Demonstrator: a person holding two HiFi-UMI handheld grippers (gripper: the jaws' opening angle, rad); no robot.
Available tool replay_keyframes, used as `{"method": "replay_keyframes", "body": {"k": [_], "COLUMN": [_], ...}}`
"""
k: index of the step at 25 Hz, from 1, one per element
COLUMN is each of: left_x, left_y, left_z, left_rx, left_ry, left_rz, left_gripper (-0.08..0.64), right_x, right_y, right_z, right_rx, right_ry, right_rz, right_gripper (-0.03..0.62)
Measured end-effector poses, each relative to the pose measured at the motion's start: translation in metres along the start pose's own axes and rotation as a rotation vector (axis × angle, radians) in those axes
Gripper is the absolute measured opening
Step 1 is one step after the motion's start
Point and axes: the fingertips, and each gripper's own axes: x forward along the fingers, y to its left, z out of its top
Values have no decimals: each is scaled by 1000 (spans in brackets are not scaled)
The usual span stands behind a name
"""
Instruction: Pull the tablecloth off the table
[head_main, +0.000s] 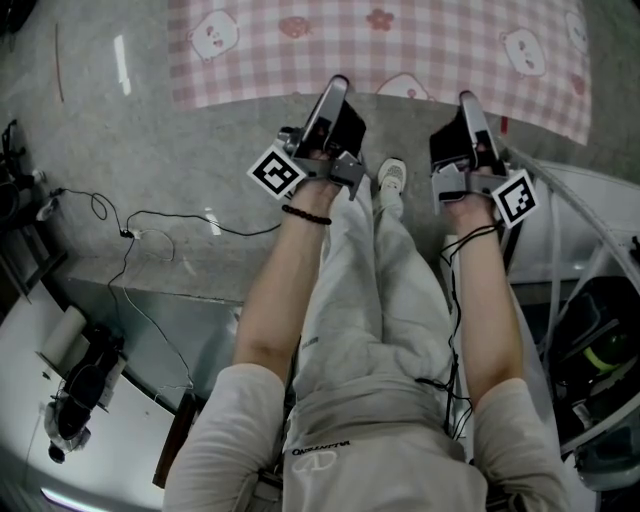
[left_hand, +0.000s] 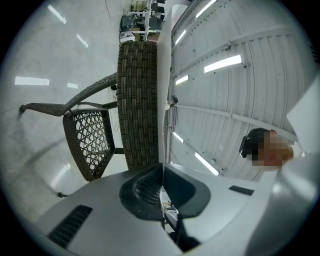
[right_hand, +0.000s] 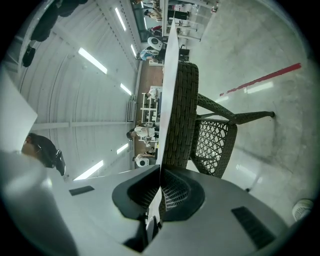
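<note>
Head view: left hand-held gripper (head_main: 338, 85), right hand-held gripper (head_main: 467, 100) clamp tablecloth (head_main: 440, 45) hem.
Risk: uneven tug may slip thin hem free.

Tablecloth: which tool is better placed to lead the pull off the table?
Left, slightly. Both the left tool and the right tool are shut on the near hem of the tablecloth. The left grips nearer the hem's middle, so it should drag it straighter; the right sits toward a corner.

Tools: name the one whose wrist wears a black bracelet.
The left tool; a black bead bracelet rings the wrist behind it. The right tool has only a cable crossing its wrist.
</note>
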Motion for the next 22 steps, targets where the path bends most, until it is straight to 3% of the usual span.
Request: {"method": "replay_keyframes", "body": {"k": [14, 22], "left_x": [0, 1], "left_y": [6, 3], "left_z": [-1, -1], "left_rx": [29, 19], "left_ry": [-5, -13], "left_rz": [83, 77], "left_gripper": [3, 3], "right_x": [0, 2], "right_y": [-3, -7], "right_z": [0, 1], "right_rx": [55, 42], "right_ry": [43, 61], "right_rz": [-23, -42], "right_gripper": [11, 11]}}
